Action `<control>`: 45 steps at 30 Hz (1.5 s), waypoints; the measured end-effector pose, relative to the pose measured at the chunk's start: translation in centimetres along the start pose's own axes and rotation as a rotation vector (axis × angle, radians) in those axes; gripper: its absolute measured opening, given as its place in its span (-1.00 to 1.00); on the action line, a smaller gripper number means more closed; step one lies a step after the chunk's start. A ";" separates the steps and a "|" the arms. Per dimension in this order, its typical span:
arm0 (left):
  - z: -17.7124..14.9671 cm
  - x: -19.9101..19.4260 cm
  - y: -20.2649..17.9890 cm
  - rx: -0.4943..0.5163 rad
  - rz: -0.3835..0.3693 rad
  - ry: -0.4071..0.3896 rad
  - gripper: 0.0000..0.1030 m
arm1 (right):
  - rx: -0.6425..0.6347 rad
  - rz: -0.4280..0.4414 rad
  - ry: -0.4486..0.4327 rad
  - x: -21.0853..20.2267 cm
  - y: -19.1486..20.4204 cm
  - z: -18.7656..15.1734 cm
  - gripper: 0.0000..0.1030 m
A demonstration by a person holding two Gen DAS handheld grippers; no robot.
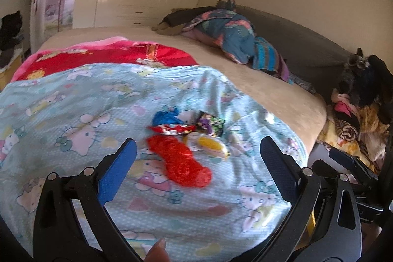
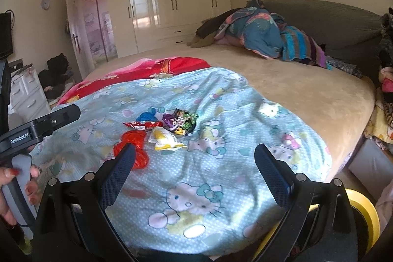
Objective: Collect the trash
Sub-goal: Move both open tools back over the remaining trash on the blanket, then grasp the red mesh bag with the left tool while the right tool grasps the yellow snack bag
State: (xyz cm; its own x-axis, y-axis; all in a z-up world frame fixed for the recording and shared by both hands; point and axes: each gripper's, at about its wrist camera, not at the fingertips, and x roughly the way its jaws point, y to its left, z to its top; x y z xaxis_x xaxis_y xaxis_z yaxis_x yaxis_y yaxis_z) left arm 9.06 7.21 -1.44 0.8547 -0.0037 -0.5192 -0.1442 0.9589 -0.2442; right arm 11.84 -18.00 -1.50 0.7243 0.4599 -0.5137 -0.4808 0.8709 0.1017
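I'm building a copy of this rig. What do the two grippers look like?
Both are black frames with silver rivets at the joints. The left gripper has bright blue textured fingers; the right gripper has darker blue ones. The left one's body, seen from the right camera, reads "GenRobot.AI" and has a grey handle.

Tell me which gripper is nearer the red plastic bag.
Left, probably. The left gripper is open around the red plastic bag; the right gripper is open with the bag by its left finger.

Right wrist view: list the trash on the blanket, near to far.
Red bag → yellow-white wrapper → red wrapper → blue wrapper
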 end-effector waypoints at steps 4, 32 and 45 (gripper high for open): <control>0.1 1.1 1.7 -0.017 0.031 0.034 0.79 | -0.021 0.024 0.029 2.2 0.8 0.3 0.83; -2.1 10.8 6.1 -0.085 -0.053 0.357 0.23 | -0.142 0.127 0.281 17.4 3.2 -0.6 0.50; -3.4 13.9 5.6 -0.084 -0.164 0.481 0.20 | -0.133 0.184 0.302 18.8 3.4 -0.8 -0.38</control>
State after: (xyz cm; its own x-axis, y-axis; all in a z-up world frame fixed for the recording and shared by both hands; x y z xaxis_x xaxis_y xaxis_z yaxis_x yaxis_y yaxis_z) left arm 18.46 11.61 -12.80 0.5462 -0.3012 -0.7816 -0.0839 0.9088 -0.4088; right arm 23.38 -6.58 -11.51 0.4514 0.5173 -0.7271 -0.6636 0.7393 0.1141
